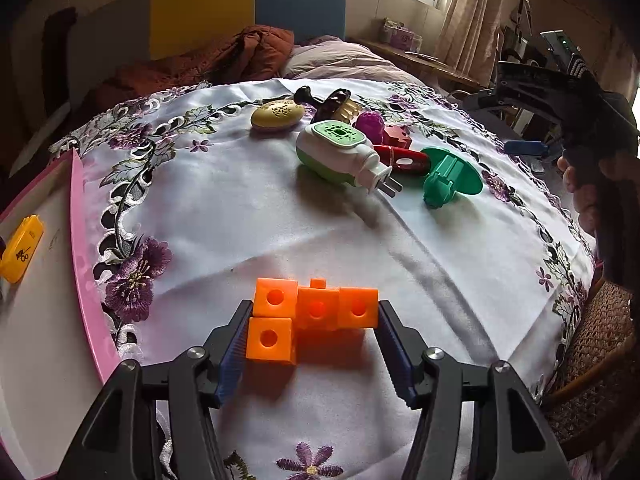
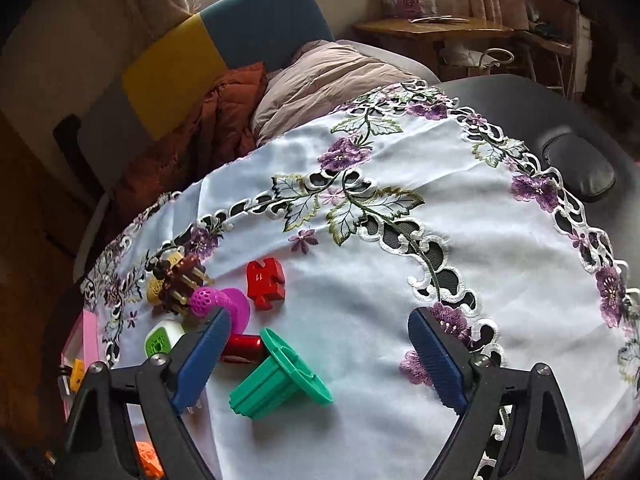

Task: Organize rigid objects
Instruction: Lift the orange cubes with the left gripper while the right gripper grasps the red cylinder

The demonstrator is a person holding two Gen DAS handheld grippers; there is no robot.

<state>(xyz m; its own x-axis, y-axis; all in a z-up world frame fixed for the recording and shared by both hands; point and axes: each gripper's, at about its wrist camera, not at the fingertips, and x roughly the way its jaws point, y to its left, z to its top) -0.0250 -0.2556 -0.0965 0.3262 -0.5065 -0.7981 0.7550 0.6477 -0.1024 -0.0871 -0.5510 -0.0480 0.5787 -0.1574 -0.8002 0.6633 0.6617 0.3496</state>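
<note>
Gripping the orange block cluster [image 1: 312, 316] between its blue pads, my left gripper [image 1: 314, 344] holds it above the embroidered tablecloth [image 1: 240, 208], near the pink tray [image 1: 86, 264]; my right gripper [image 2: 320, 344] hangs unclenched over the green flanged piece [image 2: 280, 376]

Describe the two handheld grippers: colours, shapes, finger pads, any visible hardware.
Both match. The left gripper and right gripper each have two angular black plastic fingers with triangular cut-outs, round silver pivot bolts at the joints, and dark blue ribbed pads on the inner faces. From the left wrist view, the right gripper's body is a black, boxy handle. No cables or sleeves are visible.
</note>
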